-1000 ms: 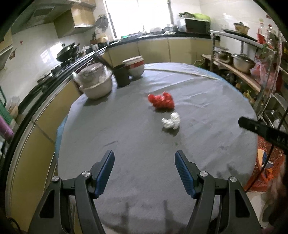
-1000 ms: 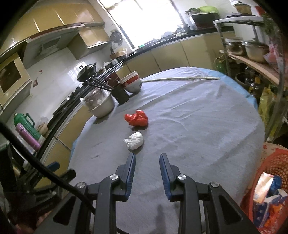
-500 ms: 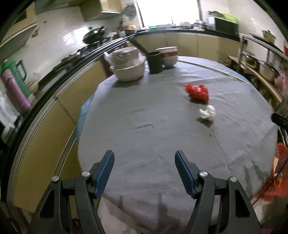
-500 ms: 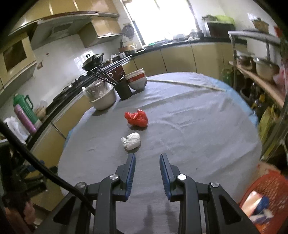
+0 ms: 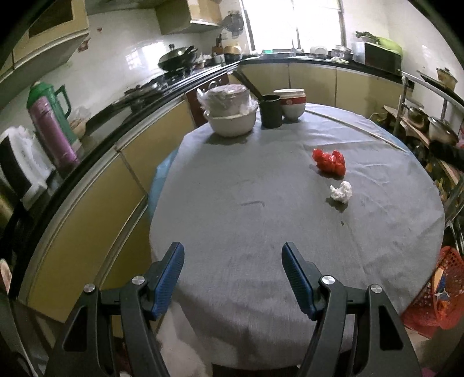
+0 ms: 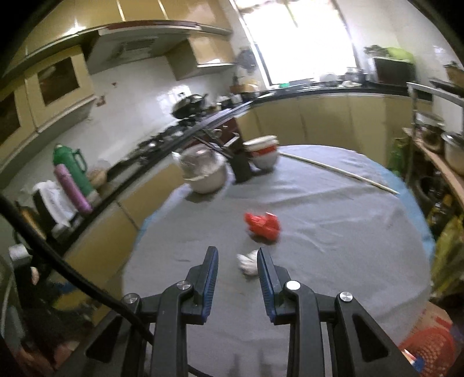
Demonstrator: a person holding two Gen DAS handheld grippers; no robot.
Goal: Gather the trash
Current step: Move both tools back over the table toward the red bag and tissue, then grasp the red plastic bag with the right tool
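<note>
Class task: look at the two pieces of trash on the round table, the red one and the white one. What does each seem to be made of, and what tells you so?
Red wad: probably thin plastic film, glossy, with shiny crinkled folds. White wad: probably tissue or paper, matte, with soft crumpled lumps and no shine. Neither can be confirmed by look alone.

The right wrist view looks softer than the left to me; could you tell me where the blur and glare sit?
Right wrist view: motion blur smears the red wrapper and white tissue; the window is blown out. Left wrist view: sharp on the tissue, with glare only at its window.
</note>
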